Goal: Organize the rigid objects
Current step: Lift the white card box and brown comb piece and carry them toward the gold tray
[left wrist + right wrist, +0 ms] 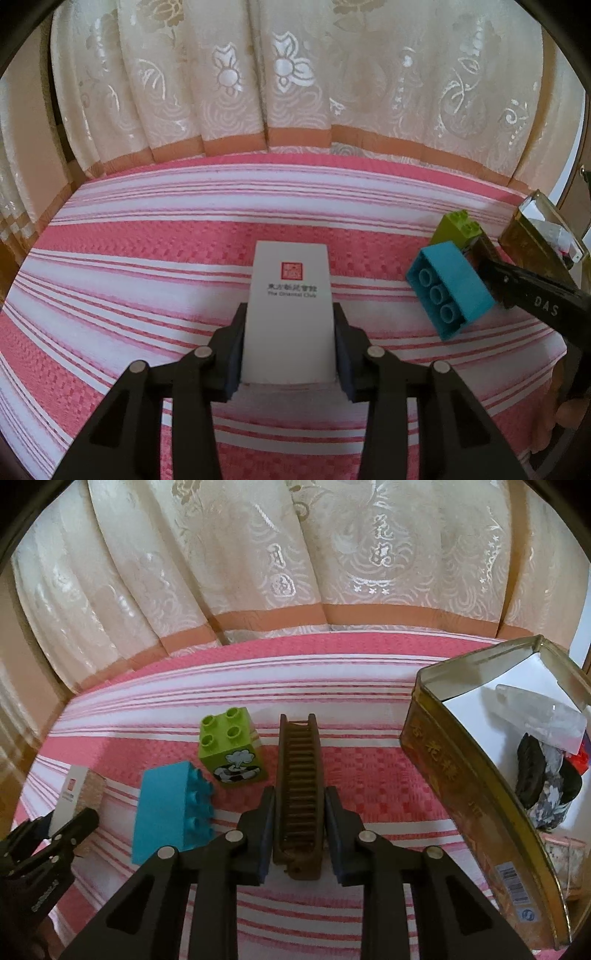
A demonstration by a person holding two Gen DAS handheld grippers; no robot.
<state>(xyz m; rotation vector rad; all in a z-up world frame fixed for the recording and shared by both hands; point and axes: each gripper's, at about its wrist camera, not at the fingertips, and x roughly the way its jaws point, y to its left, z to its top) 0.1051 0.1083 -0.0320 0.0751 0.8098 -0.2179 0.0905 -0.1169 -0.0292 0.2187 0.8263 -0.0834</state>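
My left gripper point(290, 354) is shut on a small white box point(290, 314) with a red seal, both pads pressed to its sides on the pink striped cloth. In the right wrist view the same white box point(72, 794) shows at far left with the left gripper point(51, 830) on it. My right gripper point(300, 834) is shut on a brown toy ladder point(299, 794) that lies lengthwise between the pads. A blue brick point(170, 812) lies on its side left of the ladder, also seen as the blue brick point(450, 288). A green brick point(231, 751) stands upright behind it.
An open gold tin point(472, 775) stands at the right, holding a white card, a clear crystal point(535, 712) and a dark lump point(546, 790). Cream patterned curtains point(295, 554) hang behind the striped cloth point(147, 258). The right gripper's arm point(535, 295) crosses the left view's right edge.
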